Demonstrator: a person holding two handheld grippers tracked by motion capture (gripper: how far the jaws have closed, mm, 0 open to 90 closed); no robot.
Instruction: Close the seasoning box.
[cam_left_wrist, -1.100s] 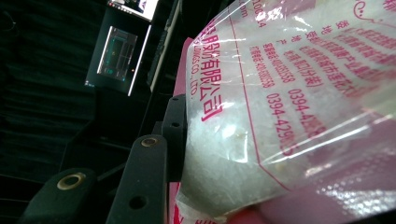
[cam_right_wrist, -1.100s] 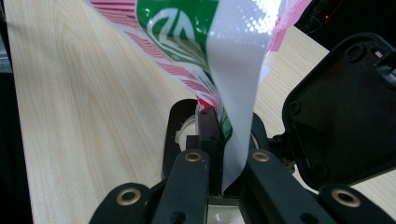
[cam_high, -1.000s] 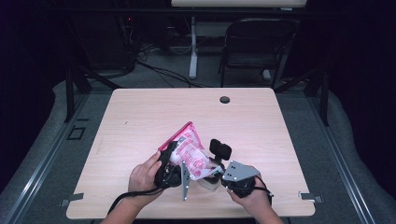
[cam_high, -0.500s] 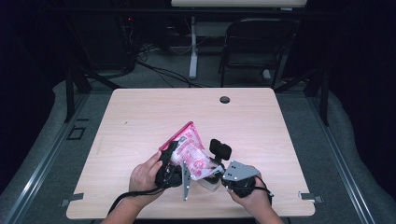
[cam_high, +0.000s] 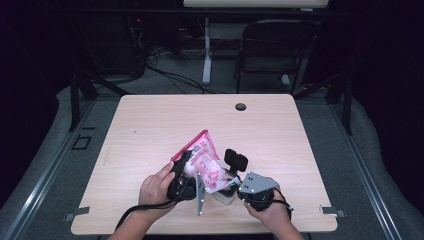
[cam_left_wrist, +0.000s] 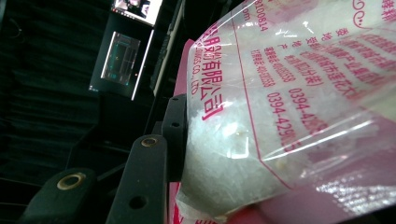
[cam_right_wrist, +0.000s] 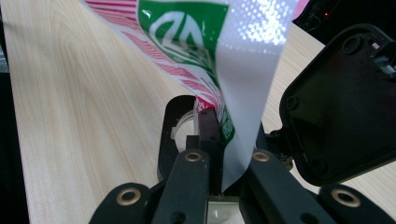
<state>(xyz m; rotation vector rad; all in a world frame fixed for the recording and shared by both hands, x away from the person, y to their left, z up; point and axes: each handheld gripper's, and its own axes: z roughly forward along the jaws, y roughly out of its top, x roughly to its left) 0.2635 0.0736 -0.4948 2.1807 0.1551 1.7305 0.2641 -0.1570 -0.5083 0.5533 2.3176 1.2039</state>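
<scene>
High view: a pink-and-clear plastic bag (cam_high: 202, 161) is held tilted above the near middle of the wooden table (cam_high: 150, 125), well toward the person's side from the small dark hole (cam_high: 241, 106) at the table's far edge. The left gripper (cam_high: 182, 172) clasps the bag's lower left flank; the right gripper (cam_high: 235, 185) is at its lower right corner, both just below the bag. Left gripper view: a black jaw presses against the bulging clear side of the bag (cam_left_wrist: 280, 116), which is packed with pale white granular or flaky stuff; the far jaw is hidden behind the film, so the left gripper (cam_left_wrist: 182, 135) reads as part-closed around the bag's bulk, jaws held apart by the contents. A lit monitor (cam_left_wrist: 122, 63) sits in the dark behind the bag. Right gripper view: the right gripper (cam_right_wrist: 224, 154) is clamped tight on a thin flat flap of the bag (cam_right_wrist: 219, 56), green-and-white print showing, just above the table (cam_right_wrist: 84, 121). Judgement on handling: film is soft, glossy and likely slippery; the load shifts and sags, so the bag won't keep its shape. Looks light to moderate. The sealed edge or corner gives a firm pinch without crushing the contents; a grip across the full belly holds by bulk but could slide or burst a seam if squeezed hard. Best held at two points, as here.
</scene>
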